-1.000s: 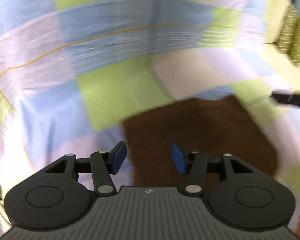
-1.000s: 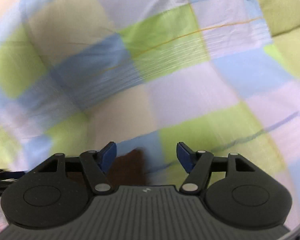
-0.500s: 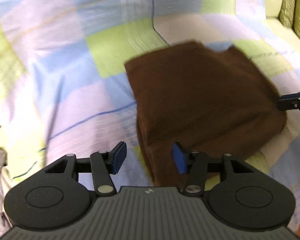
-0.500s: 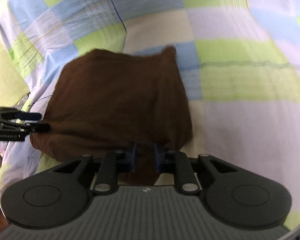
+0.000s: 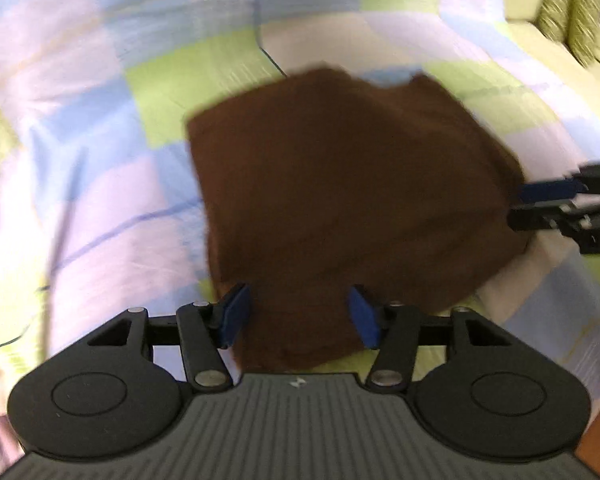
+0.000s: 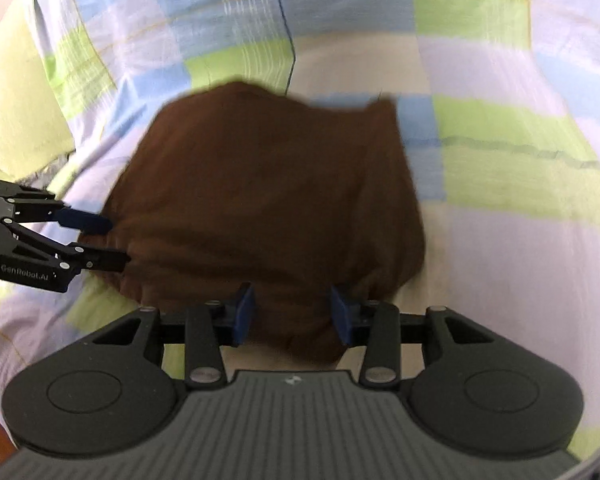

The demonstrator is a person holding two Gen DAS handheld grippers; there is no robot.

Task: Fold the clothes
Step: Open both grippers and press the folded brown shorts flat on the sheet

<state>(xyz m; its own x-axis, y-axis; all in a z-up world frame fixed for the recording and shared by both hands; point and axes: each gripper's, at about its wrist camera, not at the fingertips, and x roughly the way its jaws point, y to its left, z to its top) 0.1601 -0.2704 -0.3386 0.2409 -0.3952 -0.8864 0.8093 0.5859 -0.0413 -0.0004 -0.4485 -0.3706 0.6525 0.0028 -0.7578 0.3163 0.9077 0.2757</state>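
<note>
1. the brown cloth (image 5: pixel 352 200) lies on the checked sheet (image 5: pixel 100 184) of a bed, already folded to a thick, nearly square packet, in the middle of both views.
2. the left claw (image 5: pixel 300 314) is open, with its two blue fingers wide apart on both sides of the near edge of the cloth. in the right wrist view it comes in from the left, and its tips are at the cloth's side edge.
3. the right claw (image 6: pixel 292 312) is also open, its fingers apart over the near edge of the cloth, and it grips nothing. in the left wrist view it reaches in from the right, at the cloth's right edge.
4. i judge that the step now is to take the edge for one more fold, or to smooth the packet.
5. to do it well, each claw should go low enough to catch all the layers of the edge and not only the top one. both should close near the corners, so the edge stays straight when it lifts.
6. both should then rise together and lay the edge evenly on the far side.
7. both views are blurred, so seams and the number of layers are hard to make out.
8. the near edge of the cloth is partly hidden behind the claw bodies.
9. i cannot tell what kind of garment it is.
</note>
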